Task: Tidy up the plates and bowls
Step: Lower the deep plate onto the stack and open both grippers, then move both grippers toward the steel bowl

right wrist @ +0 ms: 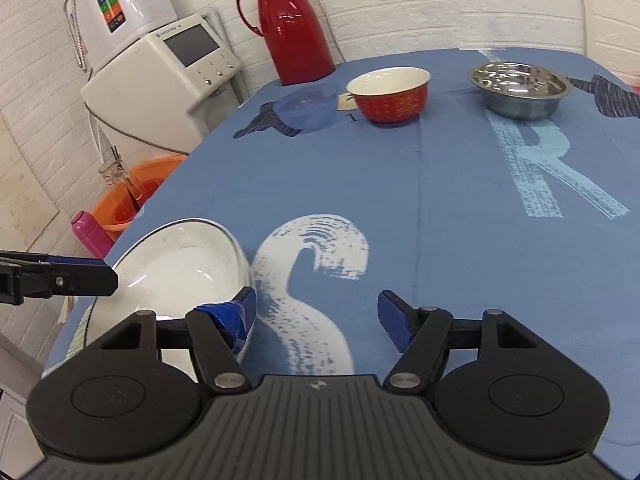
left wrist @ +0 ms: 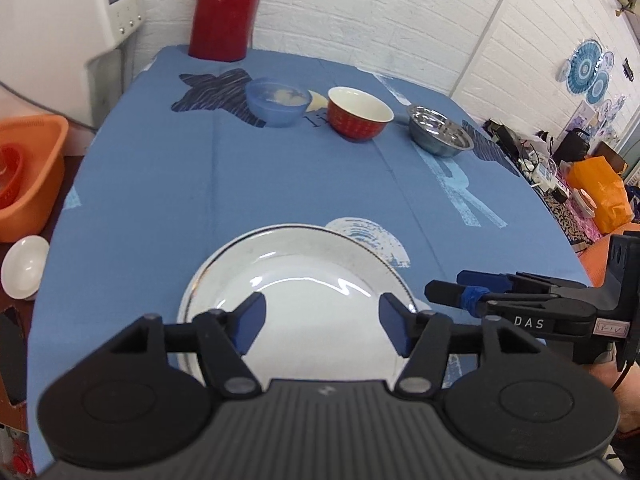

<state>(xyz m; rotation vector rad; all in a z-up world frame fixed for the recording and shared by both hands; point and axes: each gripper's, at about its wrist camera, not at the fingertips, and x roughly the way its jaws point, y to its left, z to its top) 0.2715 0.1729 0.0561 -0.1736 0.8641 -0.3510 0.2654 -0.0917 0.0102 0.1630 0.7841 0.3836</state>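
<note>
A white plate (left wrist: 296,280) with a thin dark rim lies at the near edge of the blue tablecloth. My left gripper (left wrist: 322,320) hovers open just above its near half. In the right wrist view the same white plate (right wrist: 176,264) sits at lower left, and my right gripper (right wrist: 316,314) is open over bare cloth to its right. At the far end stand a translucent blue bowl (left wrist: 277,100), a red bowl (left wrist: 358,114) with a white inside, and a steel bowl (left wrist: 439,130). The right gripper's fingers (left wrist: 452,291) reach in from the right beside the plate.
A red thermos jug (left wrist: 224,8) stands at the table's far left corner. Off the left edge are an orange basin (left wrist: 30,176), a small white bowl (left wrist: 24,266) and a white appliance (right wrist: 168,76). Clutter and an orange bag (left wrist: 600,196) lie beyond the right edge.
</note>
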